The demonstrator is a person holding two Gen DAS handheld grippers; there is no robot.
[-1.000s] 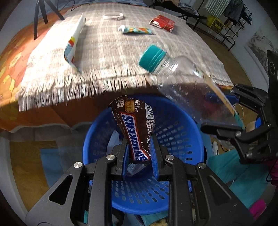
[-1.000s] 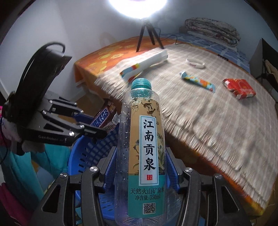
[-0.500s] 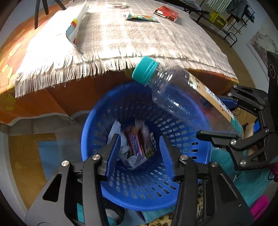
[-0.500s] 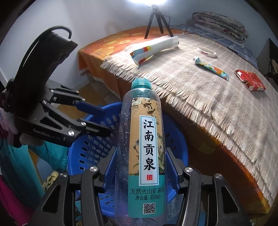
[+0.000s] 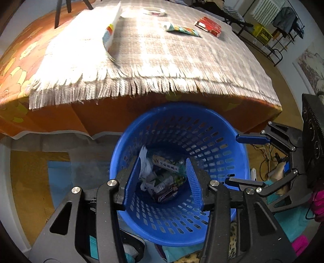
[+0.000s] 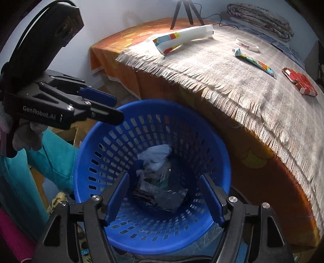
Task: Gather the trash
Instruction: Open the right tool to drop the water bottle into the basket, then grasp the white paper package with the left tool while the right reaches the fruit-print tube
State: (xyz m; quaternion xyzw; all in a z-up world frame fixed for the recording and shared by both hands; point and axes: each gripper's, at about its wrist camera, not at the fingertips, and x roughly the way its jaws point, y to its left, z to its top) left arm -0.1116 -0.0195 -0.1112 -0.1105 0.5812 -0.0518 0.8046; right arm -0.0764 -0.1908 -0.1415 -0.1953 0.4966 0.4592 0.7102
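A blue perforated basket point(image 5: 222, 141) point(image 6: 212, 145) stands on the floor against the table. Inside lie the clear water bottle point(image 6: 172, 199), the Snickers wrapper point(image 5: 165, 192) point(image 6: 143, 197) and white crumpled paper point(image 5: 145, 168) point(image 6: 156, 154). My left gripper point(image 5: 163, 181) is open and empty over the basket's near side; it also shows in the right wrist view point(image 6: 107, 107). My right gripper point(image 6: 165, 197) is open and empty above the basket; it also shows in the left wrist view point(image 5: 248, 161).
On the fringed plaid cloth point(image 5: 162, 60) point(image 6: 232, 81) lie a long white tube point(image 5: 112, 30) point(image 6: 182, 38), a small colourful tube point(image 5: 182, 29) point(image 6: 255, 62), a red box point(image 5: 208, 26) point(image 6: 299, 83) and a white ring point(image 5: 155, 11) point(image 6: 247, 45). Teal fabric point(image 6: 52, 153) lies left of the basket.
My left gripper opened and dropped the Snickers wrapper into the basket. My right gripper then opened and the water bottle fell in as well.
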